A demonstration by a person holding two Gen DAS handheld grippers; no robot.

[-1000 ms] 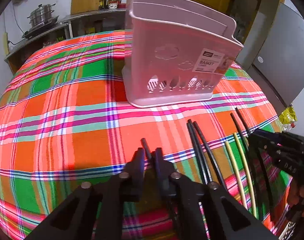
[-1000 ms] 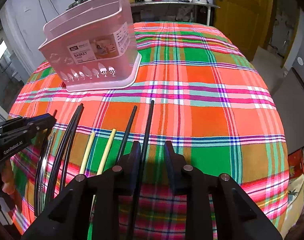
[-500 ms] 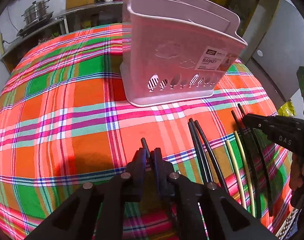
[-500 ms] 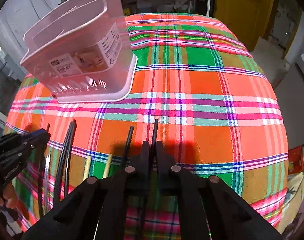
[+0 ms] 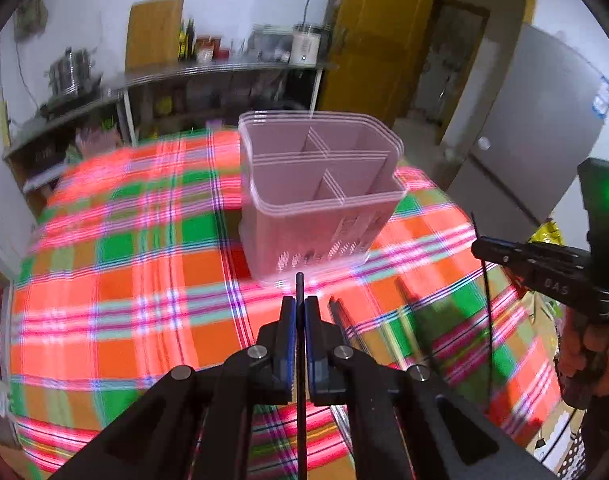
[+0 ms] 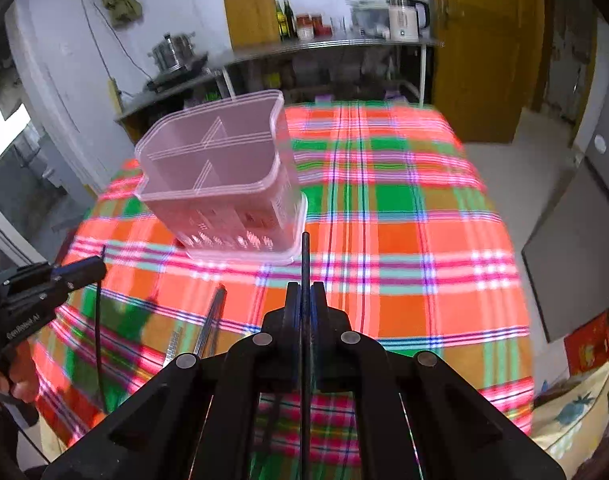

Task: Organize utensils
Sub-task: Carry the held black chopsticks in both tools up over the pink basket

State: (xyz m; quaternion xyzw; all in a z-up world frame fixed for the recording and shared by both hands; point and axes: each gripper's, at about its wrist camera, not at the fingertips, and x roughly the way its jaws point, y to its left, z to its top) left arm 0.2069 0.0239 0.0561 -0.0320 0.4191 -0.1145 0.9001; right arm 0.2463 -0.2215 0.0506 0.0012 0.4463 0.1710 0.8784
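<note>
Your left claw (image 5: 300, 312) is clamped on a black chopstick (image 5: 300, 288); your right claw (image 6: 305, 300) is clamped on another black chopstick (image 6: 305, 256). The pink basket (image 5: 316, 200) stands on the counter (image 5: 124, 280) beyond both.

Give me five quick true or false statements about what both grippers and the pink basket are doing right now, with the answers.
1. The left gripper is shut on a black chopstick. True.
2. The right gripper is open with nothing between its fingers. False: it is shut on a black chopstick.
3. The pink basket already holds several chopsticks. False: the compartments in view show none.
4. The basket stands upright on the plaid tablecloth. True.
5. No chopsticks remain on the tablecloth. False: some chopsticks lie there in the right wrist view, blurred.
</note>
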